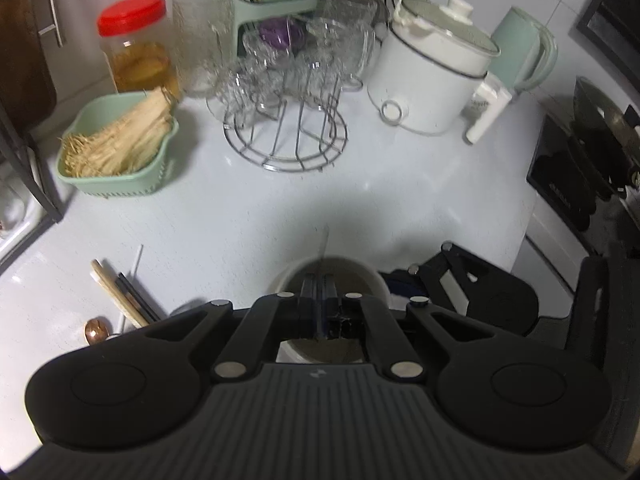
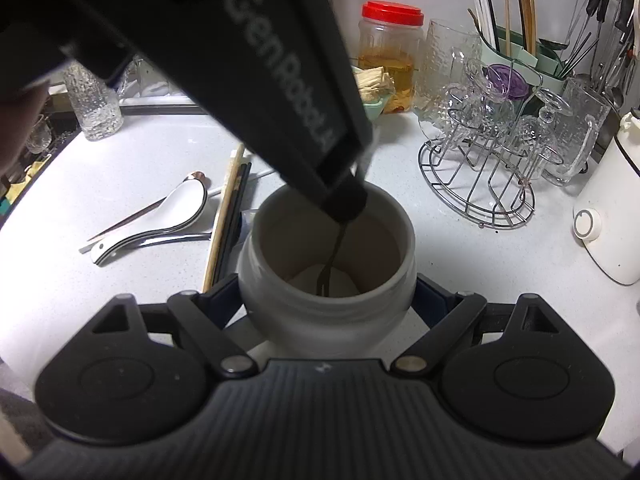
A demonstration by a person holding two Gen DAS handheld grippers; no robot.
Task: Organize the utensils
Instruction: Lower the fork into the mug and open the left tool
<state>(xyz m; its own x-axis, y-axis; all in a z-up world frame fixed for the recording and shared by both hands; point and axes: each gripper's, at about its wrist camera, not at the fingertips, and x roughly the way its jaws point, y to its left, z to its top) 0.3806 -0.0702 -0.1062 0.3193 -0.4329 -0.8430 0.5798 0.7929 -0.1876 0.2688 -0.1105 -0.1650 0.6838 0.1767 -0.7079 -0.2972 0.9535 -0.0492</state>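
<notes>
The white countertop [image 2: 460, 264] fills both views, its upper edge crowded with kitchenware.

In the right wrist view, the left gripper [image 2: 345, 200] is the biggest shape, a black body running from the upper left down to the centre of the frame. Its jaws are pressed together on a thin dark utensil [image 2: 334, 256], which hangs down inside the white ceramic jar [image 2: 326, 320], its lower end near the jar's floor. What kind of utensil it is cannot be told.

The jar stands at the centre bottom of that view, between the fingers of the right gripper [image 2: 328, 304]. These stand partly open, close against the jar's two sides; whether the pads actually press on it cannot be told.

In the left wrist view the jar [image 1: 280, 280] sits low in the centre, just past the closed fingertips, with the utensil's thin handle [image 1: 325, 246] sticking up beyond them.

At right of the right wrist view stands a wire glass rack [image 2: 476, 184]. The red-lidded jar [image 2: 390, 48] sits at upper centre.

Left of the ceramic jar, loose on the counter, lie a white soup spoon [image 2: 160, 220] and, just beside the jar, a bundle of chopsticks [image 2: 228, 208].
</notes>
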